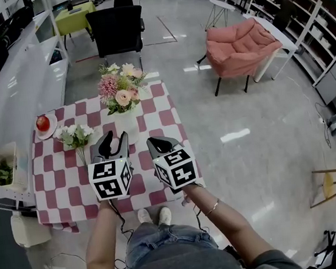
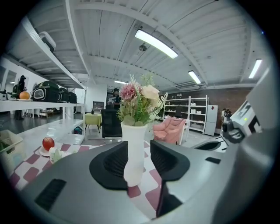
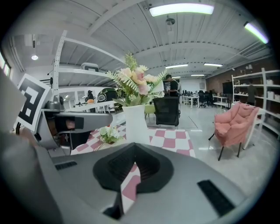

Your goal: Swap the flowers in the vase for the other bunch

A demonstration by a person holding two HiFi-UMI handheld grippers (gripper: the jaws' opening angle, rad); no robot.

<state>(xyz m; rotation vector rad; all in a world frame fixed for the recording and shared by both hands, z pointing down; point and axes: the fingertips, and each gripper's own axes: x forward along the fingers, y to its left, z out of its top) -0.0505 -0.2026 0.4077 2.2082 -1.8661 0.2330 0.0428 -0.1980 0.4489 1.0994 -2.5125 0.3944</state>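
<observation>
A white vase (image 1: 128, 124) with a pink and cream bunch (image 1: 120, 88) stands upright mid-table. The other bunch, white flowers (image 1: 74, 135), lies on the cloth to its left. My left gripper (image 1: 114, 137) is at the vase's near left side. In the left gripper view the vase (image 2: 134, 148) shows between the two pads of this gripper (image 2: 138, 157), with a gap on the right side, so it is open. My right gripper (image 1: 157, 142) hangs just right of the vase, shut and empty; the right gripper view shows the vase (image 3: 135, 124) ahead beyond its jaws (image 3: 133, 164).
The table (image 1: 166, 110) has a pink and white checked cloth. A red apple (image 1: 43, 123) sits on a plate at the far left corner. A white counter (image 1: 10, 87) runs along the left. A black chair (image 1: 115, 29) stands behind the table, and a pink armchair (image 1: 239, 47) is to the right.
</observation>
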